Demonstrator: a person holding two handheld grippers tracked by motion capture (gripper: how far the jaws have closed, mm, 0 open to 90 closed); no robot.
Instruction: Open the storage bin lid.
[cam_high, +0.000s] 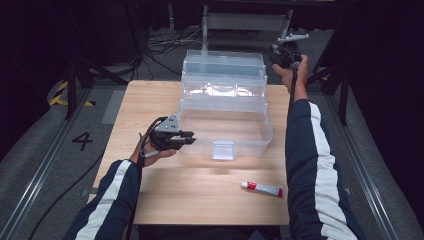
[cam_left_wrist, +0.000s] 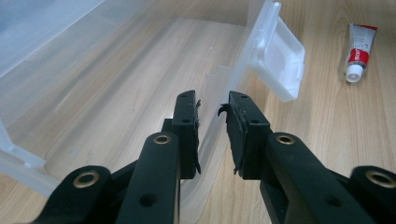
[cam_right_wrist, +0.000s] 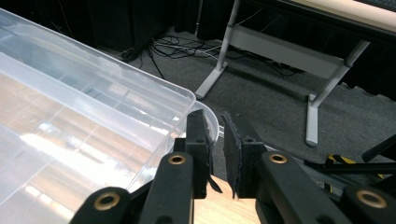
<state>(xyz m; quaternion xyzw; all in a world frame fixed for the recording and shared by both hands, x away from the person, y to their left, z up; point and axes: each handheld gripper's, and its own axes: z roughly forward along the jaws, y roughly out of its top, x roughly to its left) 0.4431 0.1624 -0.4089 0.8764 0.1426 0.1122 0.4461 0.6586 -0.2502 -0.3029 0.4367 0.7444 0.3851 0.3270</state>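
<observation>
Clear plastic tiered toolbox (cam_high: 223, 102) sits mid-table (cam_high: 200, 195), trays fanned open stepwise toward the far edge; bottom bin nearest the person, latch (cam_high: 223, 150) on its front wall.

L gripper (cam_high: 189, 141) is at the bin's near-left corner, level w/ the rim. In the left gripper view the jaws straddle the bin's thin front wall (cam_left_wrist: 212, 121): one pad inside the bin, one outside, wall running up between them. Jaws drawn close together, but a sliver of gap shows each side of the wall, so can't tell if the pads really pinch it. Latch (cam_left_wrist: 278, 60) is further along that same wall, beyond the fingertips, hanging outward.

R gripper (cam_high: 280, 54) is held high at the far-right corner of the top tray, arm stretched fwd along the box's right side. In the right gripper view its jaws sit nearly closed over the rounded corner tab (cam_right_wrist: 210, 122) of the tray rim (cam_right_wrist: 140, 88); tab's edge runs in behind the left pad. Grip or just beside – can't tell.

Small red-and-white tube (cam_high: 261, 188) lies flat on the table near the front edge, well apart from the box and both grippers; cap (cam_left_wrist: 355, 73) white.
</observation>
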